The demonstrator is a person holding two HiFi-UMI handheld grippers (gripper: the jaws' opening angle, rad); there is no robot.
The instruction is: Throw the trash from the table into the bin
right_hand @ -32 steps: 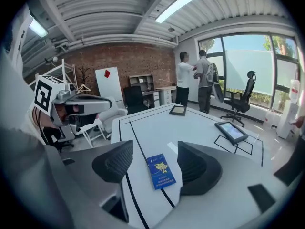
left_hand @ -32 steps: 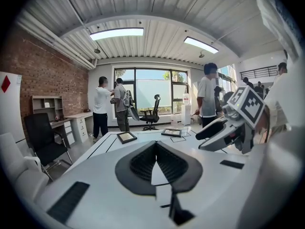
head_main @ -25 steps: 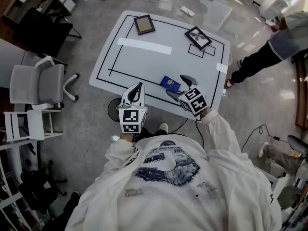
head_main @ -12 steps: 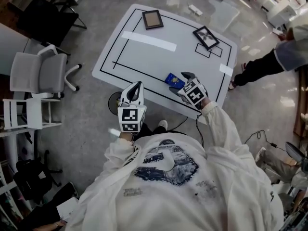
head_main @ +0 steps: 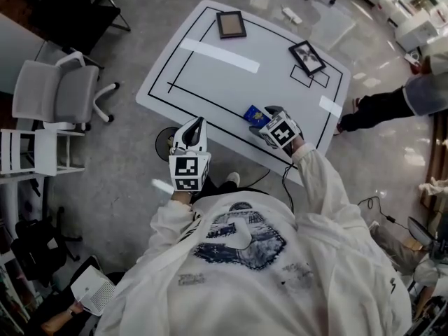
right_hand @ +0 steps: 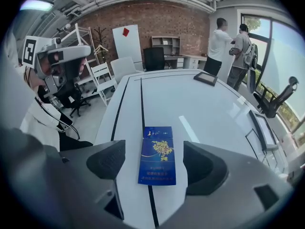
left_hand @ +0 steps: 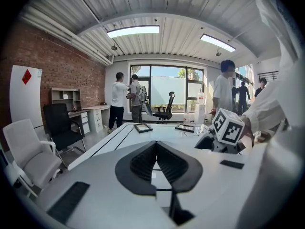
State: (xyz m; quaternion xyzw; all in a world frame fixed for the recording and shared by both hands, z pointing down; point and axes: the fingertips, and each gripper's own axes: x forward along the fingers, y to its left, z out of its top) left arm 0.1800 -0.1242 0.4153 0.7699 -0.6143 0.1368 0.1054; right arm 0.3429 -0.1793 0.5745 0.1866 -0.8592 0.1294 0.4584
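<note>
Since the earlier frame the right gripper (head_main: pixel 263 121) has come down over the blue pack (right_hand: pixel 157 154). The pack now sits between its spread fingers (right_hand: pixel 204 162), which stand clear of it on both sides. It lies flat on the white counter (head_main: pixel 210 82), close to the near edge and toward the right end, across a black line (right_hand: pixel 142 104).

To the left, the left gripper (head_main: pixel 198 124) hangs just off the counter's near edge. Its fingers (left_hand: pixel 143 161) are pressed together with nothing between them.

At the far side of the counter lie a white strip (head_main: pixel 220 54) and two picture frames, one far left (head_main: pixel 230 24) and one far right (head_main: pixel 307 56). A grey chair (head_main: pixel 52 100) stands on the floor to the left.
</note>
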